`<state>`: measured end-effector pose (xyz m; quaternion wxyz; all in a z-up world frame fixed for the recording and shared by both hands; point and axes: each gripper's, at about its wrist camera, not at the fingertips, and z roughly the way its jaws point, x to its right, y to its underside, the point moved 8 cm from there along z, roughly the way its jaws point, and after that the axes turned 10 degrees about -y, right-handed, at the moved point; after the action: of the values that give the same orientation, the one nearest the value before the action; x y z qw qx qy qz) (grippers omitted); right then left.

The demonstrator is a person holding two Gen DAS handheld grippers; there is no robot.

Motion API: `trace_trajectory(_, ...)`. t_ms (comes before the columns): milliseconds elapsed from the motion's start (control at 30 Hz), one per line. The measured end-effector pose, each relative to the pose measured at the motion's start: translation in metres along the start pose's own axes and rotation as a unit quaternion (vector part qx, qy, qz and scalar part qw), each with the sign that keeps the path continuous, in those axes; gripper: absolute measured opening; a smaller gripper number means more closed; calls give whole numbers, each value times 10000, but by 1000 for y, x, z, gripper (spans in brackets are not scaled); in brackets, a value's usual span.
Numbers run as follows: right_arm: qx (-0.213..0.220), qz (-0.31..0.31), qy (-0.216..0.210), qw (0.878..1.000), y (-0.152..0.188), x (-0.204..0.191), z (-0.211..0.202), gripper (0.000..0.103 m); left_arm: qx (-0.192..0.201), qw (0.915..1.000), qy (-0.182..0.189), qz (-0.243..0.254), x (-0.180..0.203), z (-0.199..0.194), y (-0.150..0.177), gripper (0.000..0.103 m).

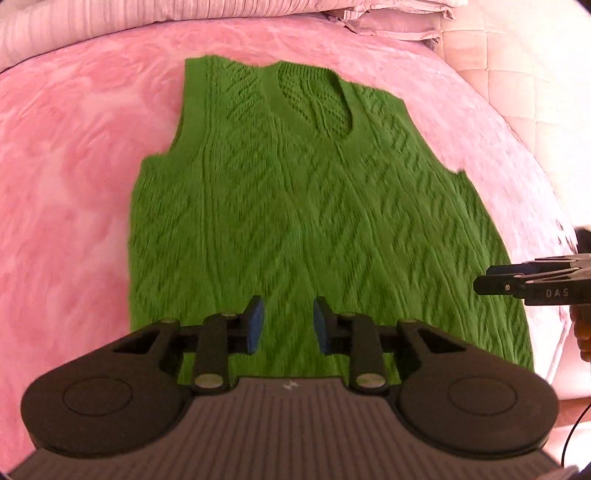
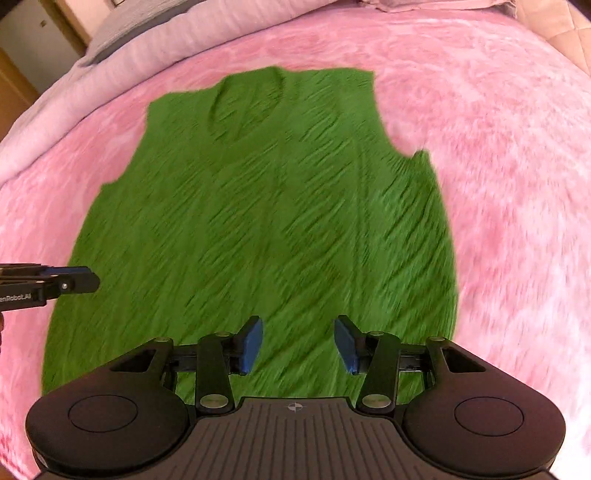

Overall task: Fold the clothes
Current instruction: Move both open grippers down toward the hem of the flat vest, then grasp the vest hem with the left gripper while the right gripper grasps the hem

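A green cable-knit vest (image 1: pixel 295 192) lies flat and face up on the pink blanket, V-neck pointing away from me; the right wrist view shows the vest (image 2: pixel 258 206) blurred. My left gripper (image 1: pixel 288 314) hovers over the vest's lower middle. Its blue pads stand apart, with nothing between them. My right gripper (image 2: pixel 298 332) hangs over the same lower part, open wider and empty. Each gripper also appears from the side in the other's view: the right gripper (image 1: pixel 482 282) near the vest's right edge, the left gripper (image 2: pixel 90 282) at its left edge. The hem is hidden under the gripper bodies.
The fluffy pink blanket (image 1: pixel 74 184) covers the bed around the vest on all sides. Pale pillows (image 1: pixel 388 22) are piled at the far end, beside a quilted cream surface (image 1: pixel 517 74). A lilac duvet (image 2: pixel 147 29) and wooden furniture (image 2: pixel 22 74) lie beyond the bed's far left.
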<state>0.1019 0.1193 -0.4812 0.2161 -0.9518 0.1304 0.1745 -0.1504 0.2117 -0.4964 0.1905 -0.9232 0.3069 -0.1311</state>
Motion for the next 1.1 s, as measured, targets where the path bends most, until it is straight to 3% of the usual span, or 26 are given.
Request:
trace_trajectory(333,205,-594,-151,9979,-90,26,39,47,391,9991,70,179,-8,53,-98,22)
trace_trajectory(533,464,-774,-85,9959,-151,61,53,47,581,9979,-254,-119,-42,77,-143,24)
trace_trajectory(633,581,-828,-89,9948,-180,83,56,47,612,9971,-207,-414,-63,85,-158,27)
trace_trajectory(733,697,-742,-467,9937,-204,102,57,47,615,9930,191,-990,-84,95,-176,32)
trace_trajectory(900,759,-261,-1076,9909,-229,128,63,47,422,9745,1050,-1938,-107,120,-195,36)
trace_trajectory(1033,802,35,-1467,9859,-239,140,78,47,339,9628,1469,-2244,-110,137,-202,36)
trace_trajectory(1100,857,120,-1589,9835,-243,142,85,45,380,9624,1596,-2165,-108,141,-207,32)
